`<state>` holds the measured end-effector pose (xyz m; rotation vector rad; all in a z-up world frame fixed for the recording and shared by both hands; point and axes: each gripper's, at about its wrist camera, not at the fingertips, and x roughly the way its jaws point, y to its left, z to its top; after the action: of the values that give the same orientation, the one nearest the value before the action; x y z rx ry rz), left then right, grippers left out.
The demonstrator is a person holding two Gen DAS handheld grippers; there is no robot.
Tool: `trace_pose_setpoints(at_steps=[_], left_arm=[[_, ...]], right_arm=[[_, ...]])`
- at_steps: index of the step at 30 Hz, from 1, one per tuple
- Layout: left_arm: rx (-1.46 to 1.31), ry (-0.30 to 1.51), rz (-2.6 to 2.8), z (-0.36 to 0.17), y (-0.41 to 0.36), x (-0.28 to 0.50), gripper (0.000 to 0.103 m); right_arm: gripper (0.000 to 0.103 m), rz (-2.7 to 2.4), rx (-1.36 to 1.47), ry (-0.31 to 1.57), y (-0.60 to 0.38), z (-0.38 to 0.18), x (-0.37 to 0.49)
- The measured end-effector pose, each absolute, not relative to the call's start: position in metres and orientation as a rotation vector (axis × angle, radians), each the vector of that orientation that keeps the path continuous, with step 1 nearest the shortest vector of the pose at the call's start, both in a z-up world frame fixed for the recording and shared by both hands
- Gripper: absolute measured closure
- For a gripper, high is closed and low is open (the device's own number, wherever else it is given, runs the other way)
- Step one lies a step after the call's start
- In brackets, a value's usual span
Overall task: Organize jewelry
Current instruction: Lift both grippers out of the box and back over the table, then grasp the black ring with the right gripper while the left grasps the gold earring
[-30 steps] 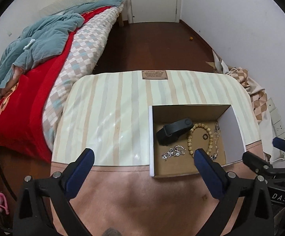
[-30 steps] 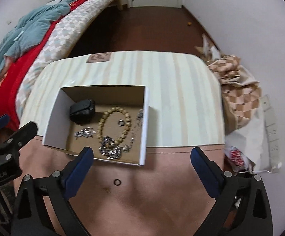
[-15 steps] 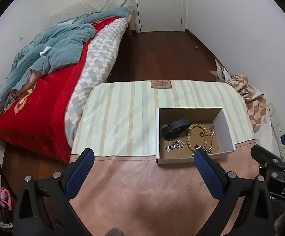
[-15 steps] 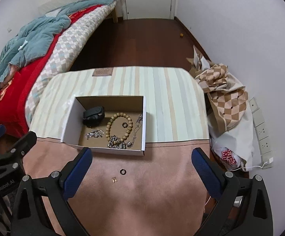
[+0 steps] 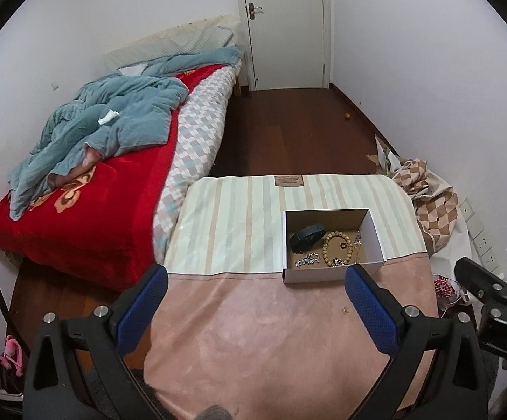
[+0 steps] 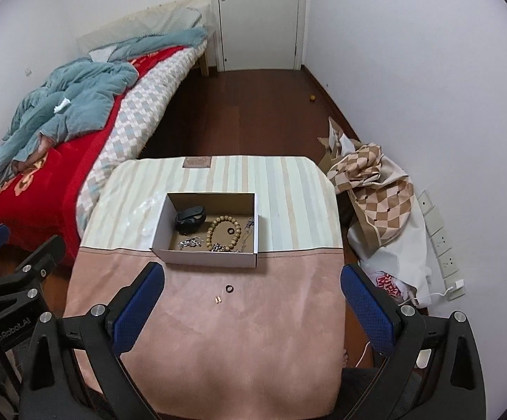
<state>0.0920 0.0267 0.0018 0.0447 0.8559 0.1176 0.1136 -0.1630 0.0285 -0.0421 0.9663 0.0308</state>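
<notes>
White walls and a red-blanketed bed (image 6: 43, 171) are flanking the cloth-covered bench (image 6: 190, 343). Both tongs, left (image 5: 255, 306) and right (image 6: 251, 302), are hovering wide open and empty. Jewelry is lying in the cardboard box (image 6: 204, 257); a black ring (image 6: 230, 288) is sitting just outside.

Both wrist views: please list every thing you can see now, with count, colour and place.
Open cardboard box: one, white outside, brown inside, on the table.
Wooden bead bracelet: one, tan, in the box.
Black band-like item: one, in the box, back left.
Silver chain pieces: small heap, in the box, front left.
Dark ring: one, on the pink cloth before the box.
Small gold piece: one, beside that ring.
Cloth-covered table: one, striped far, pink near.
Bed: one, red blanket, teal quilt, left.
Door: one, white, far.
Left gripper: blue pads, open.
Right gripper: blue pads, open.
</notes>
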Motion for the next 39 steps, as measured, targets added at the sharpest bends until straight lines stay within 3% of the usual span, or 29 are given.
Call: trace_pose_setpoints(at_steps=[6, 11, 12, 13, 15, 24, 31, 32, 36, 39], left_arm=[[0.052, 0.838, 0.178, -0.003, 0.028, 0.071, 0.0], [0.052, 0.863, 0.224, -0.035, 0.025, 0.07, 0.0], [0.043, 0.873, 0.229, -0.045, 0.024, 0.072, 0.0], [0.035, 0.89, 0.237, -0.055, 0.024, 0.075, 0.0], [0.029, 0.928, 0.247, -0.073, 0.024, 0.082, 0.0], [0.099, 1.158, 0.213, -0.173, 0.02, 0.14, 0.0], [0.125, 1.247, 0.213, -0.22, 0.031, 0.162, 0.0], [0.117, 1.262, 0.216, -0.226, 0.034, 0.164, 0.0], [0.099, 1.296, 0.215, -0.239, 0.04, 0.169, 0.0], [0.097, 1.302, 0.204, -0.241, 0.035, 0.168, 0.0]], right_arm=[[0.001, 0.069, 0.045, 0.957, -0.178, 0.036, 0.081], [0.003, 0.106, 0.123, 1.004, -0.196, -0.006, 0.077], [0.012, 0.116, 0.134, 1.007, -0.198, -0.018, 0.079], [0.03, 0.122, 0.136, 1.022, -0.201, -0.032, 0.082], [0.049, 0.141, 0.152, 1.071, -0.204, -0.064, 0.096], [0.05, 0.179, 0.191, 1.183, -0.194, -0.178, 0.165], [0.051, 0.182, 0.1, 1.243, -0.159, -0.232, 0.195], [0.054, 0.186, 0.077, 1.245, -0.153, -0.236, 0.196], [0.091, 0.162, -0.064, 1.236, -0.131, -0.244, 0.194], [0.091, 0.162, -0.062, 1.242, -0.13, -0.245, 0.193]])
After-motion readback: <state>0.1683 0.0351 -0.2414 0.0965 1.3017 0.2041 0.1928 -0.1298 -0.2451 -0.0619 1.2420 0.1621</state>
